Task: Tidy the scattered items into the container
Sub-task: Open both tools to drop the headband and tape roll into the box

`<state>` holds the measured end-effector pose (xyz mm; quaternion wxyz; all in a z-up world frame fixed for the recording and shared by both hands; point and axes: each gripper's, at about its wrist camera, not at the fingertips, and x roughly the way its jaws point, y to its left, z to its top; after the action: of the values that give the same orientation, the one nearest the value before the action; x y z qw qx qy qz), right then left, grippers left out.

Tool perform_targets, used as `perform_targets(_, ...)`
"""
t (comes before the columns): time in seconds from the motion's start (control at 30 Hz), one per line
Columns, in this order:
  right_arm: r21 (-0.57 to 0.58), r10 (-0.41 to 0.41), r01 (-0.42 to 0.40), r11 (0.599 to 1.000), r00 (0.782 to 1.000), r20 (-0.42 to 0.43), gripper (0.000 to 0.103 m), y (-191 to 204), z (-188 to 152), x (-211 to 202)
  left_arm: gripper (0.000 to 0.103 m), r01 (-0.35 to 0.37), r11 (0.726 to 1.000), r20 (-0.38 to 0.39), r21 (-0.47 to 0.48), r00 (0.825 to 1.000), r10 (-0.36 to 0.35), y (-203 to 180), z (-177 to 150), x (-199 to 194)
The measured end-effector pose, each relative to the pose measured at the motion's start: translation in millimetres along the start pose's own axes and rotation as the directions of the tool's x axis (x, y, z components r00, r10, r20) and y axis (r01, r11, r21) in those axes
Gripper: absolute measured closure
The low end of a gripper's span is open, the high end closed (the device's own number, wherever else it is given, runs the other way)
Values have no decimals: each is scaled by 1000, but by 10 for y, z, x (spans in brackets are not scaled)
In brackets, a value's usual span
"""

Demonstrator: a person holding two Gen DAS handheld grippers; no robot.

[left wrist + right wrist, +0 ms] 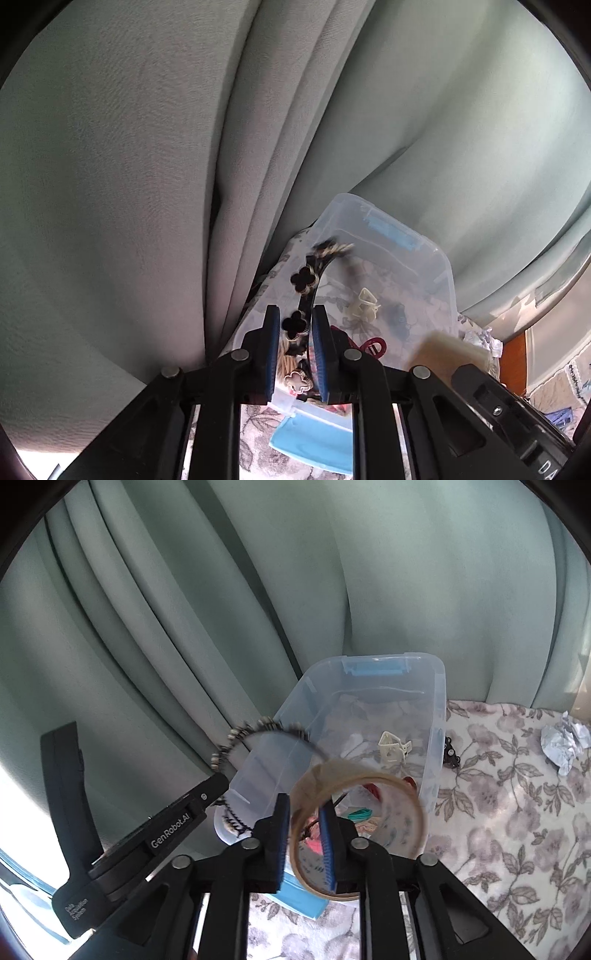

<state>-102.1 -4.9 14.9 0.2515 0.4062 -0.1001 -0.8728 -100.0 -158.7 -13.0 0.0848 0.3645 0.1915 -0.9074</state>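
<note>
Left tool grips the clover headband, right tool pinches the tape roll; both hang directly over the open clear bin

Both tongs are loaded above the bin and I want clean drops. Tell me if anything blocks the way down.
Nothing visible does. The clear bin has no lid on, and the tape roll in the right tongs and the clover headband in the left tongs hang over its open top.
</note>
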Motion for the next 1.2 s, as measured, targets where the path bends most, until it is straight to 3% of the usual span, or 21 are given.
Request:
perform_targets(0.07, -3, 3, -3, 1000, 1000, 9, 60, 4, 4, -27, 78, 9, 1000, -5, 11, 1000, -9, -152, -70, -25)
perform_targets(0.13, -6, 1, -1, 1000, 1000, 22, 56, 11, 7, -72, 66, 22, 1000, -15, 9, 1000, -22, -151, -19, 28)
perform_targets(0.2, -4, -7, 7, 1000, 1000, 27, 55, -8, 3, -87, 59, 28, 1000, -23, 11, 999, -28, -345, 22, 90)
perform_targets(0.27, 10, -10, 10, 1000, 1000, 28, 55, -52, -4, -91, 50, 27, 999, -29, 16, 999, -27, -214, 61, 119)
perform_targets(0.33, 28, -16, 15, 1000, 1000, 27, 54, -103, -21, -112, 44, 24, 1000, -29, 20, 999, -24, -86, 135, -107)
perform_targets(0.57, 84, -99, 96, 992, 995, 23, 53, -315, -40, -205, 36, -6, 999, -36, 53, 999, 8, -233, 76, -148)
perform_targets(0.67, 101, -131, 127, 987, 991, 36, 48, -402, -54, -311, 27, -12, 997, -38, 79, 999, 15, -342, 32, -188)
perform_targets(0.97, 173, -153, 136, 976, 984, 88, 34, -717, -169, -673, 25, -31, 980, -28, 198, 999, 37, -803, -96, -287)
perform_targets(1.2, 206, -153, 121, 971, 977, 146, 19, -991, -330, -1000, 24, -37, 946, -11, 322, 999, 42, -1244, -259, -391)
